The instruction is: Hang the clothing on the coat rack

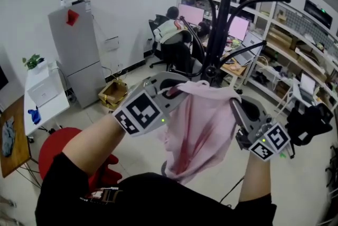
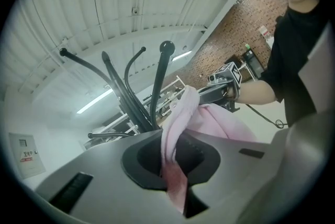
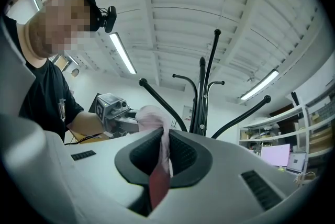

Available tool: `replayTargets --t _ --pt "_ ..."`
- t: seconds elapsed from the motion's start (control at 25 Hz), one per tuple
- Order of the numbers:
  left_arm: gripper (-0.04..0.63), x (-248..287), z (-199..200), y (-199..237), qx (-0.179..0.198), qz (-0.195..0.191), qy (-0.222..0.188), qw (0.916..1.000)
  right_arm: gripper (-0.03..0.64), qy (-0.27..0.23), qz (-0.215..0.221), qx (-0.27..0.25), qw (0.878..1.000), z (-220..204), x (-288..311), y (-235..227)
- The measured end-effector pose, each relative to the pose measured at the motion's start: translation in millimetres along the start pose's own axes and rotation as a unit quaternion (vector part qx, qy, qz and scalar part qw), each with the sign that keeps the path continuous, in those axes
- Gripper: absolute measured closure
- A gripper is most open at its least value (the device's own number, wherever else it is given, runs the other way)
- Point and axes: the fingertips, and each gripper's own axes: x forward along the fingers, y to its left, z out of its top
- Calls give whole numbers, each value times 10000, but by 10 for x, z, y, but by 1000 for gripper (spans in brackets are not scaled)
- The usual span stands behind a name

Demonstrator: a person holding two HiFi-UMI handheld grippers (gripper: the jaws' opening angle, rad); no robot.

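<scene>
Pink garment held up at the coat rack, both grippers clamped on it.
Left gripper point(image 1: 172, 92) pinches one top edge of the pink garment point(image 1: 203, 127), and right gripper point(image 1: 238, 110) pinches the other. Cloth sags between them, just in front of the black coat rack point(image 1: 224, 19) pole and below its curved arms. Not on any arm yet.

The head view is looking steeply down, close above the garment point(image 1: 200, 130), with the rack point(image 1: 224, 24) just beyond. Each gripper view is looking up along its own fingers point(image 2: 196, 157) toward the ceiling point(image 2: 131, 8). All three are sharing the rack. The left gripper view is catching the right gripper point(image 2: 207, 93), and the right gripper view the left gripper point(image 3: 137, 122).
</scene>
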Motion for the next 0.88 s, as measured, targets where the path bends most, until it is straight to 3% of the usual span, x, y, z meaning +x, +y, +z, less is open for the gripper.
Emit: replayTargets --t 0.28,0.52,0.68,0.88 --pt "585 -134 345 -22 272 -7 -221 9994 607 -347 164 -202 9991 378 -56 59" --pt "586 -465 868 -11 872 -40 -603 9944 609 -753 482 -497 9948 889 -41 255" --pt "585 -641 1149 107 971 184 -785 9920 609 -901 629 -714 9914 1165 3 331" --pt "584 -613 1258 489 1048 661 -666 9901 609 -1018 549 -774 9903 1473 217 179"
